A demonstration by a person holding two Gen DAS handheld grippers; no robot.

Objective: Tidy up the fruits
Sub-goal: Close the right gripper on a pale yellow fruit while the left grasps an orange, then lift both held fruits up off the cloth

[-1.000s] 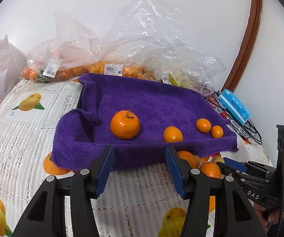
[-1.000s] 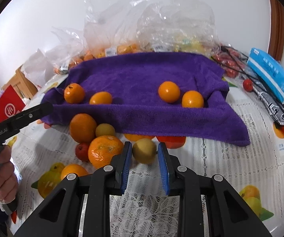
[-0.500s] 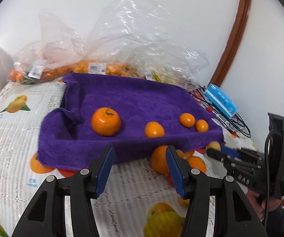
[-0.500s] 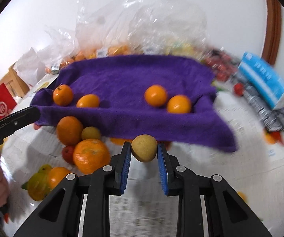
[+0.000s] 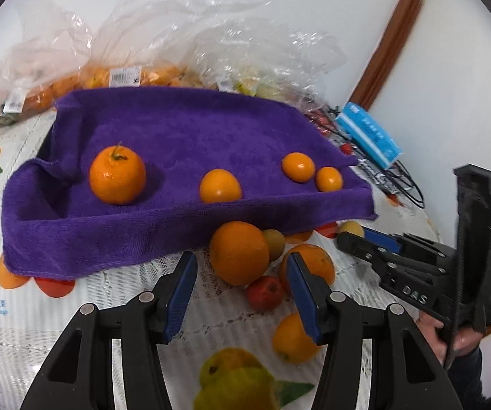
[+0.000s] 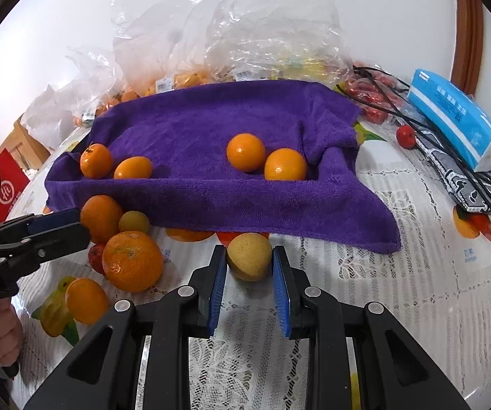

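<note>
A purple towel [image 5: 183,143] lies on the table with several oranges on it, the biggest with a stem [image 5: 117,175]. In front of it is a pile of loose fruit. My left gripper [image 5: 240,266] is open, its jaws on either side of a large orange [image 5: 239,252] in that pile. My right gripper [image 6: 249,259] is shut on a small yellow-brown fruit [image 6: 249,256], held just in front of the towel's [image 6: 211,126] near edge. A rough orange [image 6: 132,261] and a small red fruit [image 5: 266,292] lie in the pile.
Clear plastic bags of fruit [image 6: 231,41] stand behind the towel against the wall. A blue tissue pack [image 6: 457,116], black cables [image 6: 450,140] and small red fruits lie to the right. A red box [image 6: 1,186] is at the far left. The tablecloth [image 6: 399,290] is lace with printed fruit.
My left gripper moved right and forward to the loose pile, now framing the large orange. My right gripper has taken hold of the yellow-brown fruit and lifted it slightly.
</note>
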